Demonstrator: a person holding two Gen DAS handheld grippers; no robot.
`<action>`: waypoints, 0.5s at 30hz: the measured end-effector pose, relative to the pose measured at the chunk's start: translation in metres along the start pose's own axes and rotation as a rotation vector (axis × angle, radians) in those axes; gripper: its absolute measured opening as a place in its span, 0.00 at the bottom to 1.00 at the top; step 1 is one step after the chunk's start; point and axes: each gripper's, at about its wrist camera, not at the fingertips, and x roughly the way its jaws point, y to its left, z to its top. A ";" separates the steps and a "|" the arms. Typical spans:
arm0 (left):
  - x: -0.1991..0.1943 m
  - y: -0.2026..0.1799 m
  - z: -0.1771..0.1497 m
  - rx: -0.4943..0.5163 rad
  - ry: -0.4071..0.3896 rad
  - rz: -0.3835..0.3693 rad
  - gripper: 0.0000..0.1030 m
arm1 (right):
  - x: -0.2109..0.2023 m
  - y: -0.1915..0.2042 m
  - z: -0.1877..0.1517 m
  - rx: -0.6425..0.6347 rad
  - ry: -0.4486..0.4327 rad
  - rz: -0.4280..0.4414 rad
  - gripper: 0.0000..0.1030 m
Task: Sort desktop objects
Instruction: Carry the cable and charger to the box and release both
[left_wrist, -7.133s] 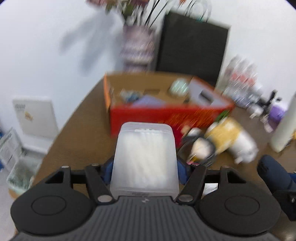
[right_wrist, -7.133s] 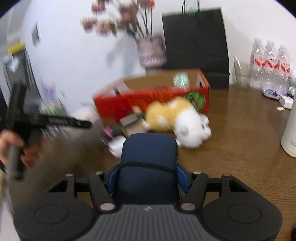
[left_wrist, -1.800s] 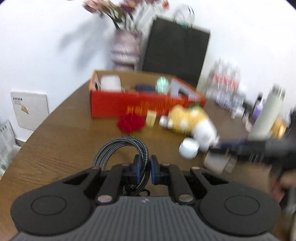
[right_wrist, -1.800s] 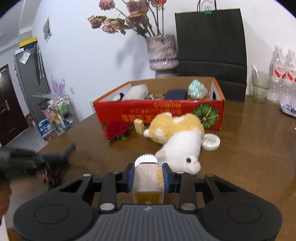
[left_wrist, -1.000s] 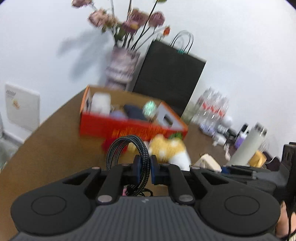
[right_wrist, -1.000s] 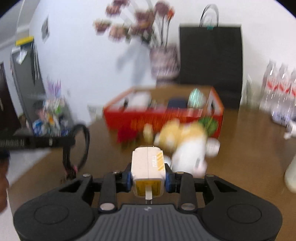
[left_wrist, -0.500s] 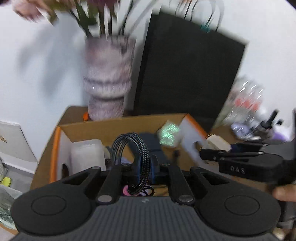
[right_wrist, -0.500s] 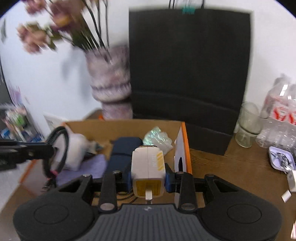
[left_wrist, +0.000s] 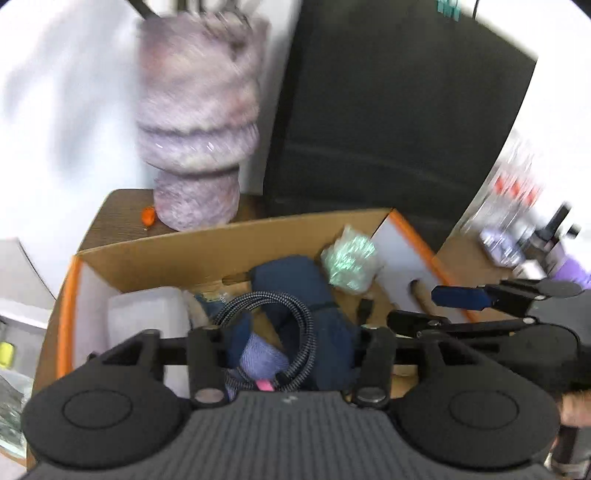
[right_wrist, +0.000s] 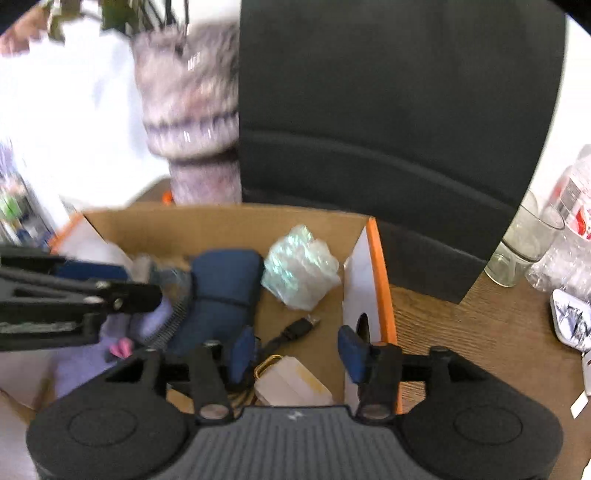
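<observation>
Both grippers hang over the orange-rimmed cardboard box (left_wrist: 229, 247). My left gripper (left_wrist: 295, 332) is open; the coiled braided cable (left_wrist: 291, 325) lies loose between its fingers, over a navy pouch (left_wrist: 295, 280) and a purple cloth (left_wrist: 262, 360). My right gripper (right_wrist: 297, 349) is open; the white and yellow charger (right_wrist: 291, 386) lies in the box (right_wrist: 229, 221) just below it, beside a black USB plug (right_wrist: 295, 326). The box also holds a frosted plastic case (left_wrist: 144, 317) and a shiny green wrapper (right_wrist: 299, 269).
A mottled purple vase (left_wrist: 195, 133) and a black paper bag (right_wrist: 388, 129) stand behind the box. A glass (right_wrist: 524, 243), water bottles (right_wrist: 569, 221) and small items sit on the wooden table (right_wrist: 480, 332) to the right.
Both grippers moved closer over the box and opened. The left let go of the cable; the right let go of the charger, which now lies in the box.
</observation>
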 end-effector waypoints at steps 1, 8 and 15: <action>-0.011 0.002 -0.001 -0.012 -0.011 0.010 0.57 | -0.007 -0.003 0.001 0.019 -0.008 0.024 0.64; -0.088 0.016 -0.038 -0.141 -0.103 0.172 0.92 | -0.059 -0.006 -0.005 0.095 -0.047 0.121 0.87; -0.152 0.016 -0.123 -0.223 -0.279 0.295 1.00 | -0.098 0.001 -0.059 0.081 -0.118 0.174 0.88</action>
